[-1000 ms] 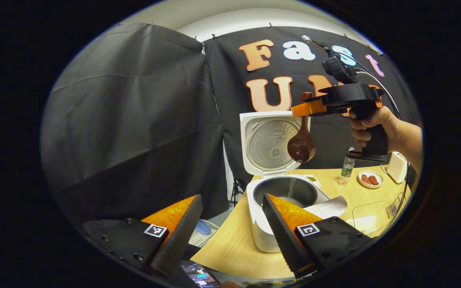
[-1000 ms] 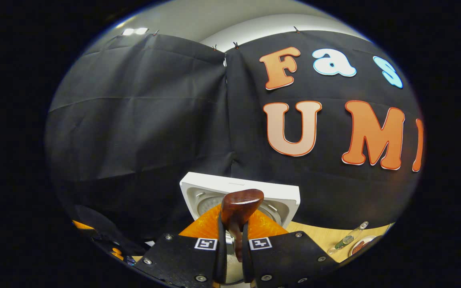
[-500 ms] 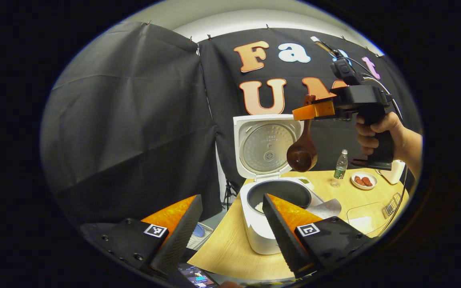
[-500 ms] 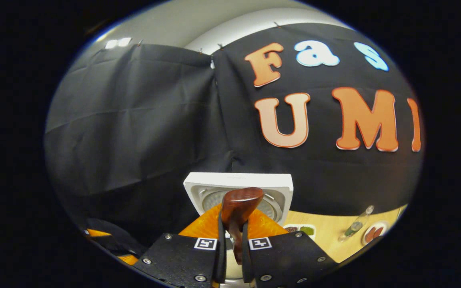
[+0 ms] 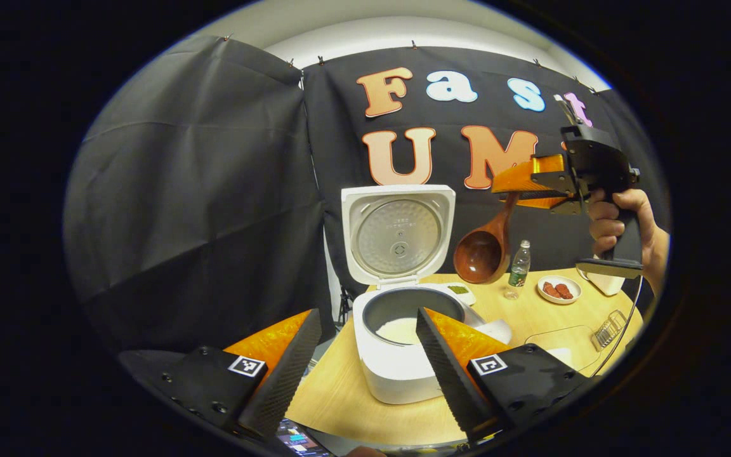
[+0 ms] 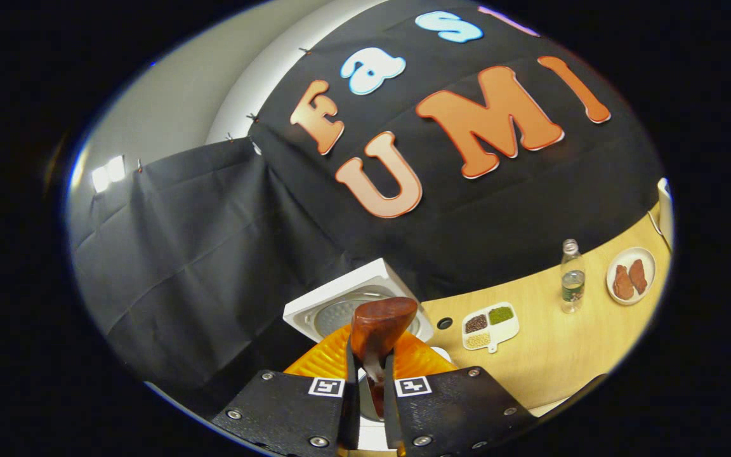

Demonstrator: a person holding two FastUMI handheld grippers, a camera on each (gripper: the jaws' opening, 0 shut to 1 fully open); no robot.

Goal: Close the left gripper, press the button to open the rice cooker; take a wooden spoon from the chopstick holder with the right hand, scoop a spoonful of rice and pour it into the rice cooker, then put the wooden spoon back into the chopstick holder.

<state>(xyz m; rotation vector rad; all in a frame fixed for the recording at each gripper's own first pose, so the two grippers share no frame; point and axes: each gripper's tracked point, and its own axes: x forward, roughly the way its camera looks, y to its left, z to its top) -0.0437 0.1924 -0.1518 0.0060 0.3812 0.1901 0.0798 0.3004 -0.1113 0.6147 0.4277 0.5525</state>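
Above the bench (image 5: 353, 406), your right tool (image 6: 365, 381) grips the glossy brown wooden spoon (image 5: 483, 254), bowl hanging empty; your left tool (image 5: 365, 355) stands open before the open rice cooker (image 5: 397, 355).

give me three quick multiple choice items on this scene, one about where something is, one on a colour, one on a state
1. Where does the wooden spoon hang in the left gripper view?
A. inside the pot
B. in the air to the right of the raised lid
C. flat on the table

2. What colour is the rice cooker body?
A. white
B. red
C. black

3. What state is the left gripper in?
A. shut on the spoon
B. shut with nothing in it
C. open

Answers:
1. B, the bowl of the spoon hangs from the right gripper beside the lid, above the table.
2. A, its body and lid shell are white.
3. C, its two fingers stand wide apart with nothing between them.
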